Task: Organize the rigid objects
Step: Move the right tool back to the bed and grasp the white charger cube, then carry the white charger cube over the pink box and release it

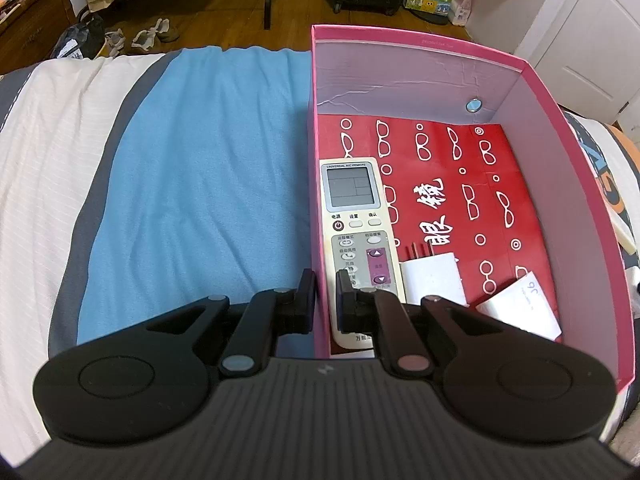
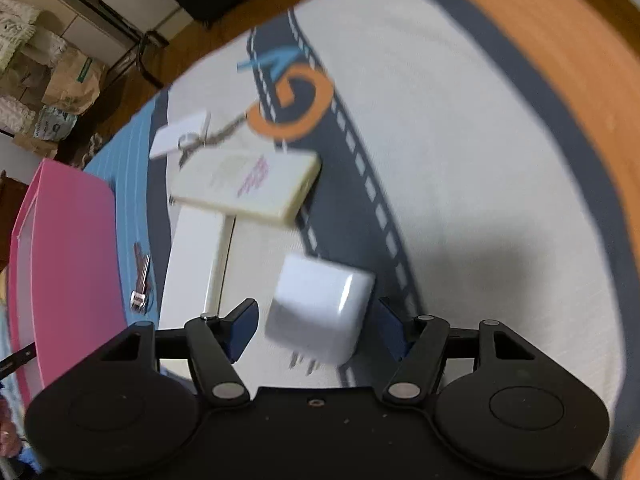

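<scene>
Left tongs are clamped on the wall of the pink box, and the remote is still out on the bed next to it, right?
Not quite. The left tongs do clamp the pink box wall, but the remote lies inside the box, as the left wrist view shows.

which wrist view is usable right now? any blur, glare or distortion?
Left wrist view: sharp, remote text legible, pink box walls bowed by the fisheye, no strong glare. Right wrist view: motion-smeared throughout, white charger between the right gripper fingers soft-edged, cream device print unreadable, a dark shadow on the bedding to the charger's right.
</scene>
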